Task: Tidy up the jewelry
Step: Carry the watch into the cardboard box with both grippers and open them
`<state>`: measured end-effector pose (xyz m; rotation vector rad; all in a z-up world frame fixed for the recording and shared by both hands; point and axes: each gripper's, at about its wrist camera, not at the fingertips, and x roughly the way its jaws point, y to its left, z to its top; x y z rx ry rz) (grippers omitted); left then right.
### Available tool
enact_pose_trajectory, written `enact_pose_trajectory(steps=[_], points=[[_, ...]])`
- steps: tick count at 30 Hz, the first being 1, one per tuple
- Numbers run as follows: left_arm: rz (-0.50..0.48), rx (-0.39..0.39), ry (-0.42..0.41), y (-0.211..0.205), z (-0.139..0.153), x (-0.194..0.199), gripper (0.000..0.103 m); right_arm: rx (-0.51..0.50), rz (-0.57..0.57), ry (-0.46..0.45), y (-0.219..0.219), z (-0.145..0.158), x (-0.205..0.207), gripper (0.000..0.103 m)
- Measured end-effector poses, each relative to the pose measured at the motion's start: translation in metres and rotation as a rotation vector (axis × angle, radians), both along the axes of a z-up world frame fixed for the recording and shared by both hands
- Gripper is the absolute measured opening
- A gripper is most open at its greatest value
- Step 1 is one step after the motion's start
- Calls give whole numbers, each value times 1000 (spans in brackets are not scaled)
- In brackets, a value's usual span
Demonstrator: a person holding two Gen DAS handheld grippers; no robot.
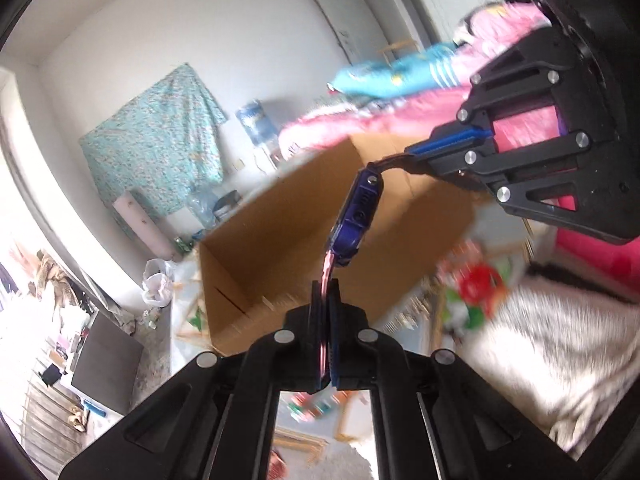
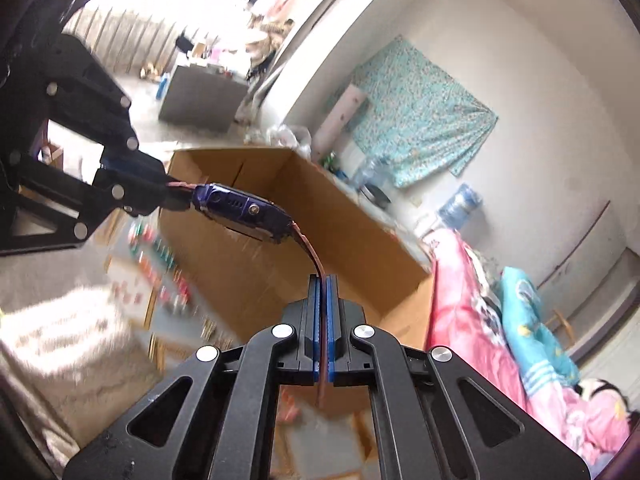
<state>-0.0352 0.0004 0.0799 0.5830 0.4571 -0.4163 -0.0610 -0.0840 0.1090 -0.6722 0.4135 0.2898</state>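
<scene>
A dark blue watch (image 1: 358, 216) with a pink strap hangs in the air between my two grippers. My left gripper (image 1: 326, 292) is shut on one end of the strap. My right gripper (image 1: 416, 151) comes in from the upper right and is shut on the other end. In the right wrist view the watch (image 2: 244, 212) lies sideways, my right gripper (image 2: 323, 280) pinches the pink strap, and my left gripper (image 2: 166, 192) holds the far end at the left.
An open cardboard box (image 1: 288, 248) stands right behind the watch, also in the right wrist view (image 2: 280, 240). Pink and blue bedding (image 1: 400, 92) is piled beyond it. A fluffy grey rug (image 1: 560, 352) and scattered small items (image 2: 160, 272) cover the floor.
</scene>
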Motion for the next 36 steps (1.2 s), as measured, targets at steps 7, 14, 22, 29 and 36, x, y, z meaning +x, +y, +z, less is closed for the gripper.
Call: enact_pose_trajectory(steps=[7,14,22,29,36], points=[[52,-125,212,17,40,105,3,191,36,443,-22,15,131,1],[137,-127,607,13,-9,231,3,229,-68,900,-24,-40,240,1],[202,-114,796,4,-40,301,43,256,-204,1055,-30,-87,310,14],[222,-152,642,6,-8,303,68,253,-205,902,-31,-65,300,26],[181,-247,470,28,46,251,79,279,-138,680,-43,-8,255,28]])
